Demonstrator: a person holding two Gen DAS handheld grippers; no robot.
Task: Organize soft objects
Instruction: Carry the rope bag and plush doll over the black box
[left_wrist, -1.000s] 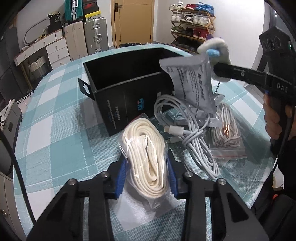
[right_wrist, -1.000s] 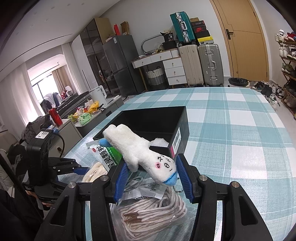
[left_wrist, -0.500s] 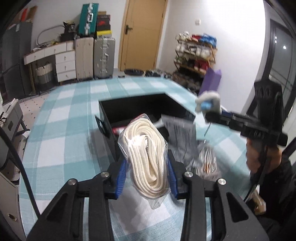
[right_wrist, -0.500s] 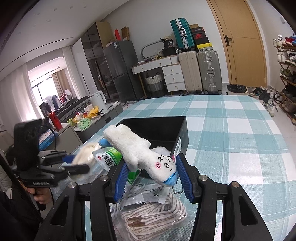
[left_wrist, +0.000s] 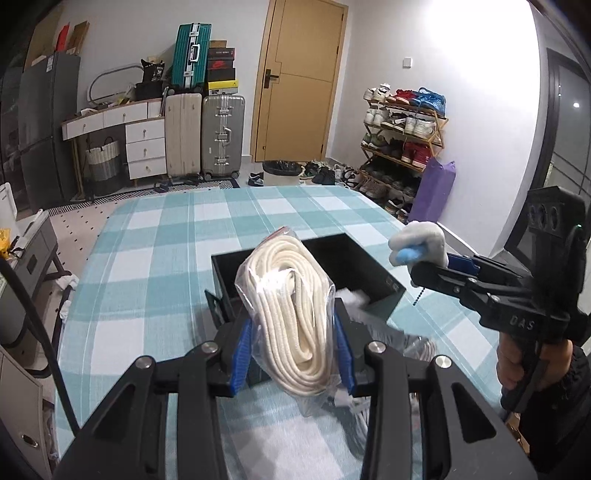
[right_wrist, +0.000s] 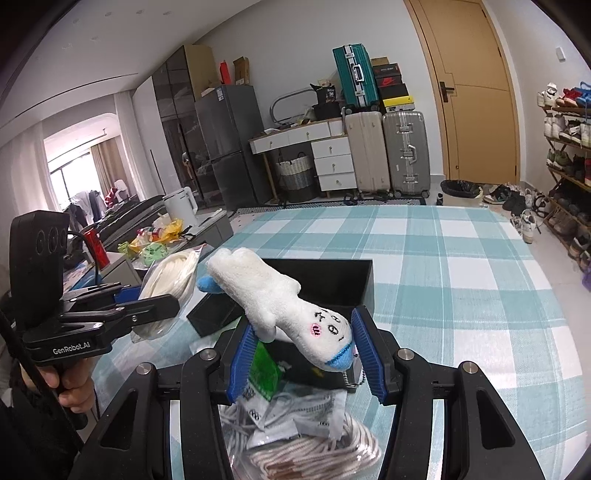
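My left gripper (left_wrist: 293, 354) is shut on a clear bag of coiled cream rope (left_wrist: 291, 295), held upright in the air over the near edge of the open black box (left_wrist: 380, 275). In the right wrist view the same left gripper (right_wrist: 162, 301) and rope bag (right_wrist: 171, 271) hang left of the box (right_wrist: 364, 291). My right gripper (right_wrist: 303, 350) is shut on a white plush toy (right_wrist: 273, 299) with a stitched face and a blue tip, above the box's near corner. From the left wrist camera that right gripper (left_wrist: 419, 267) carries the plush toy (left_wrist: 421, 242) at the box's right side.
Under the right gripper lies a pile: a bag of striped rope (right_wrist: 314, 454), a grey packet (right_wrist: 314, 410), a green-labelled packet (right_wrist: 264, 373) and a white cable (right_wrist: 236, 424). The table has a teal checked cloth (left_wrist: 155, 280). A hand (left_wrist: 517, 365) holds the right gripper.
The left gripper has lifted the rope bag off the table and up toward the box. The right gripper has risen a little with the plush toy; the grey packet beneath it has sunk back onto the pile.
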